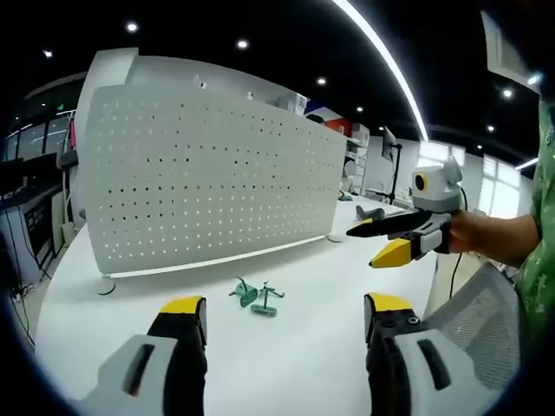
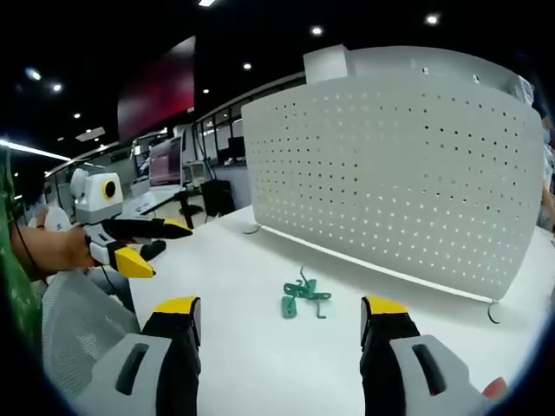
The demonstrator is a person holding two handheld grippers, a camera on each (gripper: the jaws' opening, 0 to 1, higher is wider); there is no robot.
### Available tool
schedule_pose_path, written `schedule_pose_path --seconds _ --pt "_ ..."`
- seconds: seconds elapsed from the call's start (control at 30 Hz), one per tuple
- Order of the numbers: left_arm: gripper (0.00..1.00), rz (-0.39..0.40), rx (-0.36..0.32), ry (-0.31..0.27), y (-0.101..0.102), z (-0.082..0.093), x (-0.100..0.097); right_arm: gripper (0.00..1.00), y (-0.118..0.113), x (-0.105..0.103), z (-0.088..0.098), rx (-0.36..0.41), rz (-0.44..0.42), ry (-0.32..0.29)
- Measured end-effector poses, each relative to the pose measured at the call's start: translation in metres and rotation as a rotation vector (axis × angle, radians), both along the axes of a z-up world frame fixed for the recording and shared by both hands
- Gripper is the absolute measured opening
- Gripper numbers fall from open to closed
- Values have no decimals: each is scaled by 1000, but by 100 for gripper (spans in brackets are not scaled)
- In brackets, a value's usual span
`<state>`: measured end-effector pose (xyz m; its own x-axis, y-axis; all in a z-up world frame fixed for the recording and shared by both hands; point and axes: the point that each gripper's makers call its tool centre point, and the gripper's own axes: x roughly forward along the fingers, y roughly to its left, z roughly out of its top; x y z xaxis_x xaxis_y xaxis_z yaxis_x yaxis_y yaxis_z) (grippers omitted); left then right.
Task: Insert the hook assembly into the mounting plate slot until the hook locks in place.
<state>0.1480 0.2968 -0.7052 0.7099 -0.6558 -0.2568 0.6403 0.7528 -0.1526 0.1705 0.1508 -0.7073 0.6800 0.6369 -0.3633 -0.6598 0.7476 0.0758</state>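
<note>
Small green hook parts (image 1: 256,296) lie loose on the white table (image 1: 303,364) in front of the upright white perforated plate (image 1: 208,173). In the right gripper view the same green hook parts (image 2: 303,295) rest just short of the perforated plate (image 2: 399,165). My left gripper (image 1: 284,316) is open over the table, its yellow-tipped jaws wide apart, the hook parts beyond them. My right gripper (image 2: 279,319) is open too, hovering short of the parts. The right gripper (image 1: 381,243) enters the left gripper view from the right, held by a hand; the left gripper (image 2: 143,247) appears at the left of the right gripper view.
The plate stands on small round feet (image 1: 106,286) across the table. A grey mesh chair back (image 1: 468,312) sits at the table's near edge. Desks, monitors and shelves fill the room behind. Bare tabletop surrounds the hook parts.
</note>
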Motion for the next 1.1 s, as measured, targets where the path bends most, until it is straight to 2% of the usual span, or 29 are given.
schedule_pose_path --seconds 0.43,0.73,1.1 --pt "72 -18 14 9 -3 -4 -1 63 4 3 -6 25 12 39" --pt "70 -29 20 12 -5 -5 -2 59 7 19 -2 42 13 41" --pt "68 -40 22 31 -7 -9 -2 56 10 22 -12 25 35 65"
